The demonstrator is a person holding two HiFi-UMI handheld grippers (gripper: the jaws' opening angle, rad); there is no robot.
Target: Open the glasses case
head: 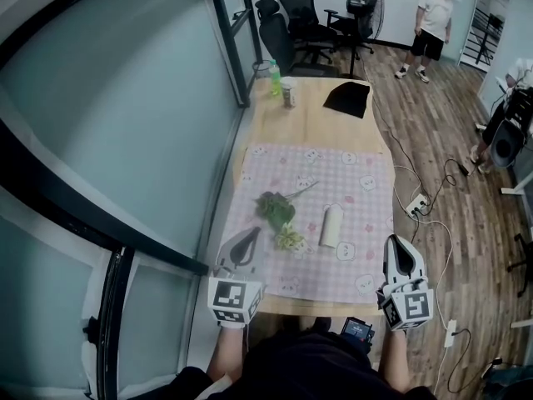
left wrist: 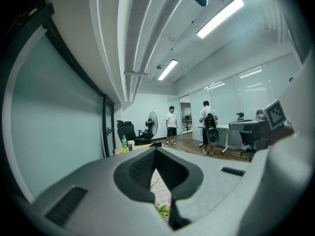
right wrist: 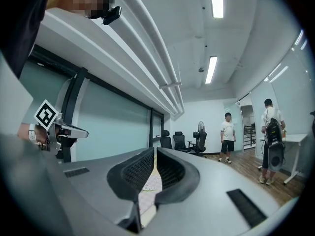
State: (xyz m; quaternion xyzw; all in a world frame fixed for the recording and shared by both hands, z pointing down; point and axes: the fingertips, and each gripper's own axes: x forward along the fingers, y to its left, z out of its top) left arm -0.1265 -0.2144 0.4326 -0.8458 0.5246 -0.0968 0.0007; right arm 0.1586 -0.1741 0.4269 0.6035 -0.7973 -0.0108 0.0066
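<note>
Looking down, only the head view showed the glasses case (head: pixel 331 226) lying on the table (head: pixel 308 117); the left claw (head: pixel 248 233) and the right claw (head: pixel 401 244) were closed, empty, touching nothing.

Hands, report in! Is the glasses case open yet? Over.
Left gripper, right gripper: shut, empty. Glasses case lies closed on checked cloth, untouched. Green sprigs beside it, path clear.

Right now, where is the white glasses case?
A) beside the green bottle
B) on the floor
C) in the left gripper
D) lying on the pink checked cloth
D: the white glasses case lies on the pink checked cloth, with nothing gripping it.
</note>
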